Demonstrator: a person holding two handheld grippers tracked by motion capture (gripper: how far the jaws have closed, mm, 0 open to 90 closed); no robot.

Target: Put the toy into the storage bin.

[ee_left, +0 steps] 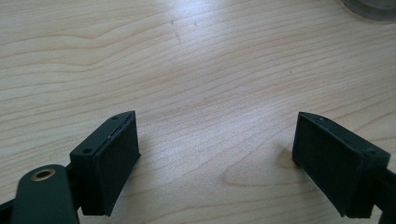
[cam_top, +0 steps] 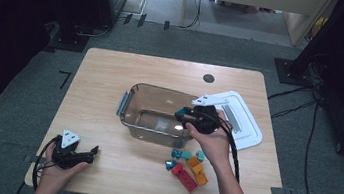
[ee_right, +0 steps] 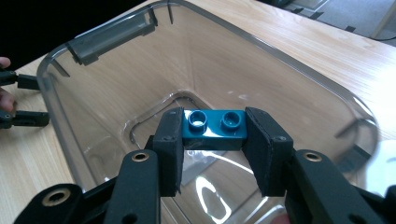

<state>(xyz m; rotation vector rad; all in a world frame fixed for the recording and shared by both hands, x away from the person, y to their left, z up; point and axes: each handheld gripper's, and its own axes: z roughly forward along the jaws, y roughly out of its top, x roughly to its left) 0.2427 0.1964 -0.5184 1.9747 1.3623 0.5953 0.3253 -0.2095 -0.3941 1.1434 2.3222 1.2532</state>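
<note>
The right gripper [ee_right: 214, 140] grasps a teal brick [ee_right: 215, 129] above the clear tub [cam_top: 131, 103], while the left gripper [ee_left: 215, 163], jaws spread, rests at the table's [cam_top: 113, 69] seven o'clock.

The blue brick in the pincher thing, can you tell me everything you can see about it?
The blue brick is a small teal-blue toy building brick of shiny plastic, with two round studs on top. It sits level, studs up, pinched at both ends by the black pads of the right gripper. It hangs over the open clear plastic box, above its floor, touching nothing but the pads. In the high view it shows as a teal spot at the box's right rim.
</note>
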